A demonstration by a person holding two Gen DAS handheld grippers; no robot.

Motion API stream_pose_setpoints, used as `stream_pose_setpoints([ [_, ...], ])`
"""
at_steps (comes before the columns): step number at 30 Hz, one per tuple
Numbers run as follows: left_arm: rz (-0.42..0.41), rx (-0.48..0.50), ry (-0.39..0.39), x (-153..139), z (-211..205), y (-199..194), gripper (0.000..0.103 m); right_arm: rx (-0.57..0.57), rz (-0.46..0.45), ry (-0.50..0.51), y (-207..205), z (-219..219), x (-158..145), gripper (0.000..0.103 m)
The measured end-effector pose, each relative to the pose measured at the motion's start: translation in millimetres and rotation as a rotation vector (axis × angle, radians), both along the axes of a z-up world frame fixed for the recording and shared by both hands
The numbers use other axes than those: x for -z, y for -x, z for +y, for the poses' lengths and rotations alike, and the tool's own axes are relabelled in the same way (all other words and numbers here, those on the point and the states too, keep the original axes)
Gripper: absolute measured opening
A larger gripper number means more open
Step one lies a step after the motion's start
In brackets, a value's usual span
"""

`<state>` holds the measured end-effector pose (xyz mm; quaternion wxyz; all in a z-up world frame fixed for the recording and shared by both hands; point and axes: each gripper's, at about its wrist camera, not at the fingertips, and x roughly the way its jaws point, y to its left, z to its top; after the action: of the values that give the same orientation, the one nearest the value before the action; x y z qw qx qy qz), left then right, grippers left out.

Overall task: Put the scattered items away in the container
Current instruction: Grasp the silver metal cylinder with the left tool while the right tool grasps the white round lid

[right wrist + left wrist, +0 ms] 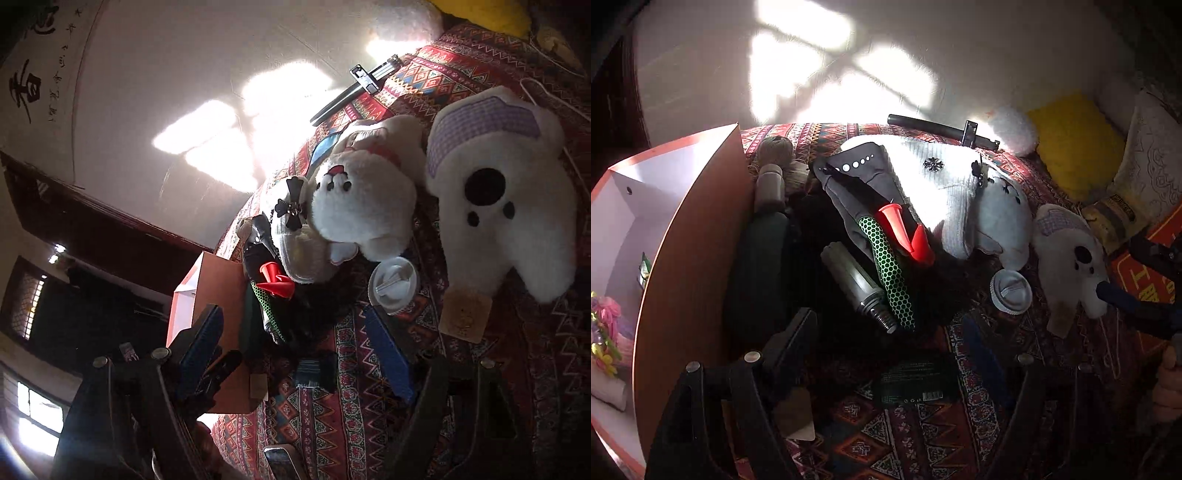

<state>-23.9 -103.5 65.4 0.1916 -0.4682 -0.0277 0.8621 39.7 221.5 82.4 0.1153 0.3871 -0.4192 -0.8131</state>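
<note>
Scattered items, among them a grey flask (858,286), are seen just ahead of the left gripper (908,369), long axis slanting away; both it and the right gripper (306,373) are spread, empty; the container (683,236) stands left

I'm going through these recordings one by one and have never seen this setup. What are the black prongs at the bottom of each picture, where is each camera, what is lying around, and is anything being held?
No robot here: a person carries a two-finger gripper in each hand, with a wide-angle camera on each looking along its fingers. The black prongs are those fingers. One picture is from the left gripper, the other from the right gripper.

Both look down at a patterned cloth strewn with things: a white plush elephant, a white knitted garment, a red plastic piece, a green honeycomb-patterned handle, a grey screw-ended tube and a round grey cap. The open box on the left already holds a few items.

Both grippers are open; neither holds anything.
</note>
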Motion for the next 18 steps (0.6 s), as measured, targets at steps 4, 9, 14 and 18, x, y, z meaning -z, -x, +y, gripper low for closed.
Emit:
stream_pose_setpoints([
  [4,-0.091,-0.121,-0.114,18,-18,31,0.079,-0.015,-0.018,0.022,5,6,14,0.079],
  [9,-0.161,-0.148,-0.087,41,-7,54,0.055,-0.028,-0.031,-0.009,20,5,23,0.078],
  [14,-0.192,-0.127,-0.011,65,12,60,0.053,-0.075,-0.074,-0.098,51,-11,39,0.075],
  [18,-0.19,-0.108,-0.022,66,11,62,0.053,-0.087,-0.168,-0.426,70,-37,63,0.074],
])
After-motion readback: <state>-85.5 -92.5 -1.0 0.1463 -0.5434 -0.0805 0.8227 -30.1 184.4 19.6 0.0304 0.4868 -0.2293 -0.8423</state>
